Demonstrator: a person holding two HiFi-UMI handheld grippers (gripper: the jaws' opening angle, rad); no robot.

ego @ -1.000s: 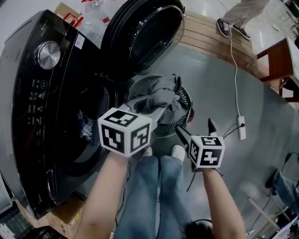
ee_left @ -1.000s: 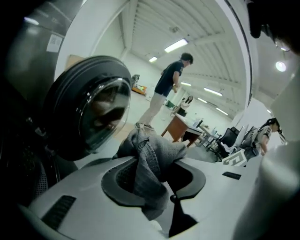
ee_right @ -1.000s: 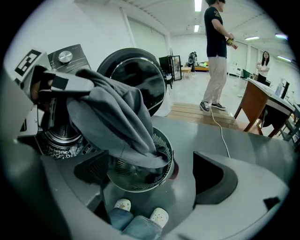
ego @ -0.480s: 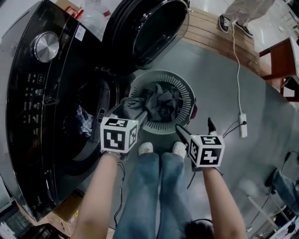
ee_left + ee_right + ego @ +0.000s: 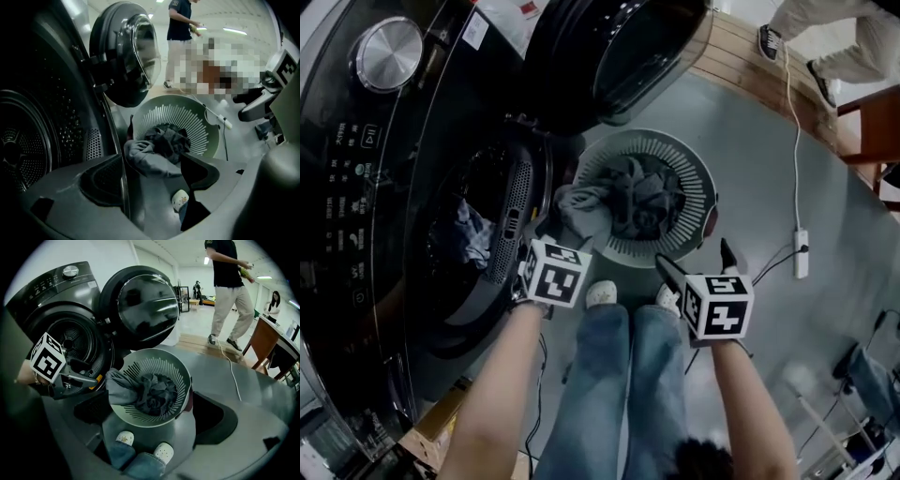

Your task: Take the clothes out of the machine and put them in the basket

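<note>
**A:** Entry, left gripper. What do we log for the jaws?

**B:** We log them as part open, having just been opening. In the left gripper view the pads press on nothing. The grey garment shows in the gap just ahead of the tips, but it is not gripped.

**A:** Where do we place that garment?

**B:** We place it draped over the rim of the basket, on the side nearest the machine. One end lies inside and the other hangs outward. The left gripper sits just beside it, close to the machine's opening.

**A:** Basket contents?

**B:** We record dark clothes bunched in the middle, touching the grey garment. The basket stands on the floor under the open door. The person's shoes are just beside its near edge.

**A:** Right gripper?

**B:** We read its jaws as wide apart with nothing in them. Its own view looks down on the basket from above. The gripper hovers near the basket's other side and is not touching it.

**A:** Anything in the machine?

**B:** We note a bluish cloth lying in the drum.
</note>
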